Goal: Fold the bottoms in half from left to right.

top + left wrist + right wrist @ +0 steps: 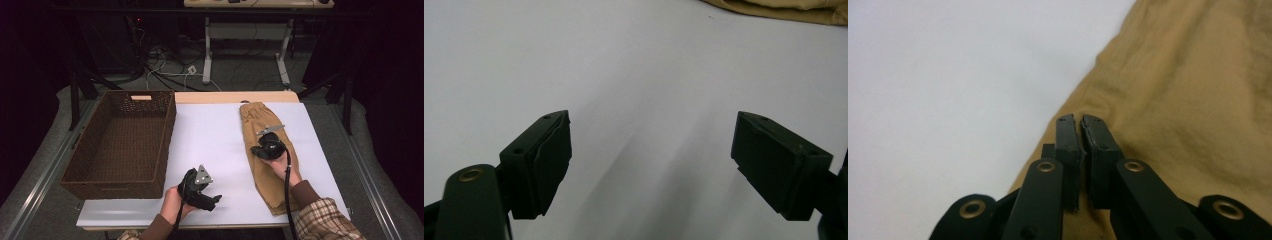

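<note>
- the tan pants (264,150) lie folded in a long strip on the right side of the white tabletop (215,135).
- the right gripper (263,150) sits on the middle of the pants, near their left edge.
- its fingers (1068,145) are pressed almost together at the edge of the cloth. i cannot tell if a bit of cloth is pinched between them.
- the left gripper (216,201) rests near the front edge of the tabletop, well apart from the pants.
- its fingers (544,160) stand wide open and hold nothing.
- a brown basket (120,145) sits at the left side of the tabletop.
</note>
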### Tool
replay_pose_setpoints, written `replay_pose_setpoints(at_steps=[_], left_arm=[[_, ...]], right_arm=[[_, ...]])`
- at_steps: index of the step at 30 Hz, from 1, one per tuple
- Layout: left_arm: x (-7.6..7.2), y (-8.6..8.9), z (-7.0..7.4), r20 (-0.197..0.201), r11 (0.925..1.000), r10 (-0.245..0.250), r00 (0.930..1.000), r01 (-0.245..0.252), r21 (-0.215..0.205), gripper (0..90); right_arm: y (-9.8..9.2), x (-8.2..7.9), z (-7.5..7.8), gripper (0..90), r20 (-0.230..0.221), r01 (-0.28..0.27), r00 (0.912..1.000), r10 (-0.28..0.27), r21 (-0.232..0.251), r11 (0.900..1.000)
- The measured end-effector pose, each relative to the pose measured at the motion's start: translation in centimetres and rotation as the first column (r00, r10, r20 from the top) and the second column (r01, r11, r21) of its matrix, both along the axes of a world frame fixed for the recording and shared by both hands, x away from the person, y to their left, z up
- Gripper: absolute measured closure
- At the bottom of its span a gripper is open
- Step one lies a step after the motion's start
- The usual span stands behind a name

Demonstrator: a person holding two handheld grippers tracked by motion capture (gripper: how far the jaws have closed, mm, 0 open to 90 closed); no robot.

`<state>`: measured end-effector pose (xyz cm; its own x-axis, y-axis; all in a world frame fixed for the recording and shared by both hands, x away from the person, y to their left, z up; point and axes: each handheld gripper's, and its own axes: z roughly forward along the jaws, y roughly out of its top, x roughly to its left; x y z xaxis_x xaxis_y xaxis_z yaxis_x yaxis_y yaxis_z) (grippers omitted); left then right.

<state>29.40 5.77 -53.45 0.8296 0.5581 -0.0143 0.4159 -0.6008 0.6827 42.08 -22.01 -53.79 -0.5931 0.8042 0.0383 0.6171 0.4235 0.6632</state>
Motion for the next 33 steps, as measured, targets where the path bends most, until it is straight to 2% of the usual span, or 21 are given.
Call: replay_pose_setpoints(at_steps=[1,3,8,11,14,17,20,25,28,29,31,33], left_arm=[[0.0,0.0,0.0,-0.001,1.0000,0.000,1.0000,0.000,0.002,16.4],[0.0,0.0,0.0,-0.002,1.0000,-0.002,1.0000,0.002,0.002,16.4],[0.0,0.0,-0.1,-0.003,1.0000,0.004,1.0000,-0.004,0.000,16.4],[0.0,0.0,-0.1,0.000,1.0000,0.000,1.0000,0.000,0.005,16.4],[-0.1,-0.1,0.0,0.001,1.0000,-0.002,1.0000,0.002,0.004,16.4],[0.0,0.0,-0.1,0.001,1.0000,-0.002,1.0000,0.002,0.008,16.4],[0.0,0.0,0.0,0.002,1.0000,-0.001,1.0000,0.001,0.007,16.4],[0.0,-0.1,-0.1,-0.001,1.0000,-0.002,1.0000,0.002,0.006,16.4],[0.0,-0.2,-0.1,-0.001,1.0000,-0.003,1.0000,0.003,0.006,16.4],[0.0,-0.2,-0.1,-0.001,1.0000,-0.003,1.0000,0.003,0.007,16.5],[-0.1,-0.2,-0.1,-0.002,1.0000,-0.004,1.0000,0.004,0.009,16.5],[-0.1,-0.2,-0.1,-0.002,1.0000,-0.003,1.0000,0.003,0.009,16.6]], right_arm=[[0.2,-0.1,0.1,84.8,0.002,-0.008,1.0000,0.008,-0.017,1.000],[0.2,0.0,0.0,78.5,-0.004,-0.024,0.9997,0.024,-0.010,1.000],[-1.3,-0.4,1.1,53.6,-0.005,-0.027,0.9996,0.027,-0.003,1.000],[-3.0,-1.2,2.1,49.1,0.017,-0.004,0.9998,0.004,-0.006,1.000],[-5.1,-1.8,2.8,48.9,0.029,0.051,0.9983,-0.051,-0.005,0.999],[-7.0,-2.2,2.8,50.2,0.025,0.100,0.9947,-0.100,-0.028,0.995],[-8.7,-2.6,2.5,53.4,0.003,0.154,0.9881,-0.154,-0.058,0.986],[-10.7,-3.6,2.0,54.6,-0.056,0.228,0.9708,-0.233,-0.088,0.970],[-11.4,-4.2,1.4,54.9,-0.102,0.242,0.9623,-0.252,-0.102,0.965],[-11.5,-4.3,1.2,57.6,-0.117,0.237,0.9612,-0.250,-0.112,0.965],[-11.5,-4.4,0.9,67.5,-0.141,0.217,0.9624,-0.232,-0.113,0.970],[-11.5,-4.4,0.7,76.5,-0.144,0.205,0.9645,-0.221,-0.117,0.972]])
